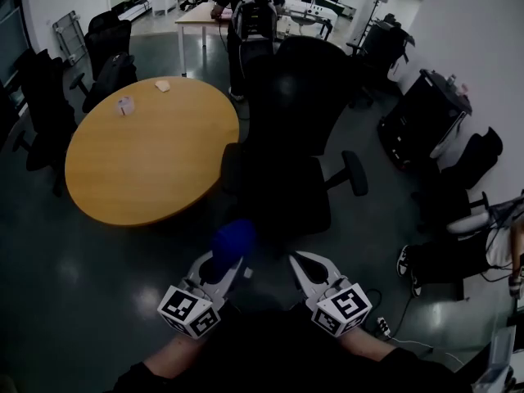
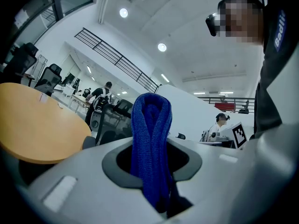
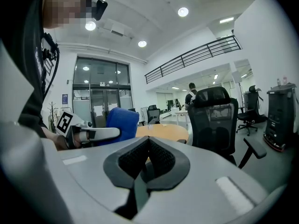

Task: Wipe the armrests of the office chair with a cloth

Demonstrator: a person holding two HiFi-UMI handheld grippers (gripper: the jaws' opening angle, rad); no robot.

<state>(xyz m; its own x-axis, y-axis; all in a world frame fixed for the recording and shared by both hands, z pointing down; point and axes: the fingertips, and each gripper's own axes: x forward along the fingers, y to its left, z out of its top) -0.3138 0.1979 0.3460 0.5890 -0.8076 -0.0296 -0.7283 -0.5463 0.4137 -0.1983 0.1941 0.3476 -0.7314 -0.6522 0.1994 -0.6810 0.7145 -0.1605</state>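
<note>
A black mesh-backed office chair (image 1: 293, 129) stands just ahead of me, its back toward me, next to the round table. Its right armrest (image 1: 355, 173) sticks out to the right; the left armrest (image 1: 231, 167) lies beside the table's edge. My left gripper (image 1: 228, 262) is shut on a folded blue cloth (image 1: 232, 241), which stands up between the jaws in the left gripper view as cloth (image 2: 150, 143). My right gripper (image 1: 300, 262) is shut with nothing in it, close beside the left. The chair (image 3: 216, 122) and the cloth (image 3: 119, 122) also show in the right gripper view.
A round wooden table (image 1: 147, 150) with small objects on it stands left of the chair. Other black chairs (image 1: 41, 113) ring it. A black cabinet (image 1: 422, 117) and a seated person's legs (image 1: 458, 256) are at the right. A person (image 1: 246, 15) stands at a far desk.
</note>
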